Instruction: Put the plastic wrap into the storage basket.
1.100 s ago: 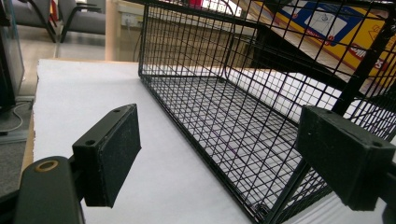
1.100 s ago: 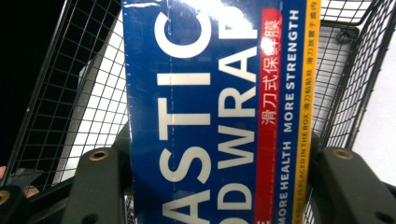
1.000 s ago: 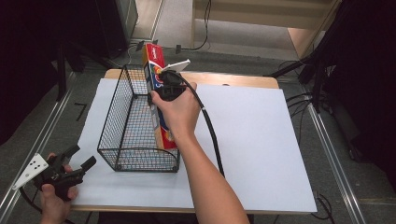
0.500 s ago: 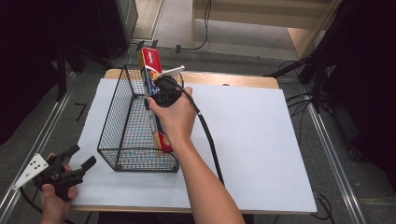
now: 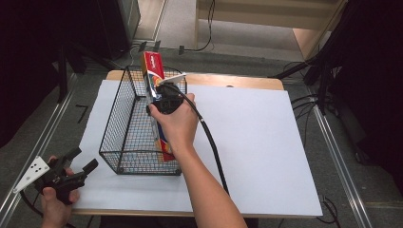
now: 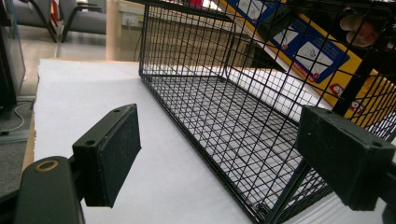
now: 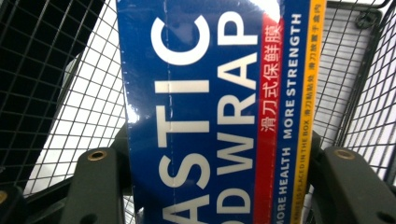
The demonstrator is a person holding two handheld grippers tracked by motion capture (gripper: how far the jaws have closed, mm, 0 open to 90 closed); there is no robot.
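Note:
A long blue, red and yellow plastic-wrap box [image 5: 153, 66] slants inside the black wire basket [image 5: 114, 118] along its right wall, and its far end rises above the rim. My right gripper [image 5: 160, 97] is shut on the box about midway along it. In the right gripper view the box [image 7: 215, 112] runs between the two jaws of my right gripper [image 7: 215, 186], with basket mesh [image 7: 56, 93] on both sides. My left gripper [image 5: 84, 159] is open with nothing in it at the table's near left corner, and its jaws [image 6: 229, 158] point at the basket's near corner [image 6: 224, 116].
A white sheet [image 5: 256, 142] covers the wooden table [image 5: 237, 81]. The right gripper's black cable [image 5: 211, 142] trails over the sheet beside the forearm. Dark stands and cables line the floor on both sides.
My right hand has shifted the box slightly left and lower in the basket. The left gripper has stayed still.

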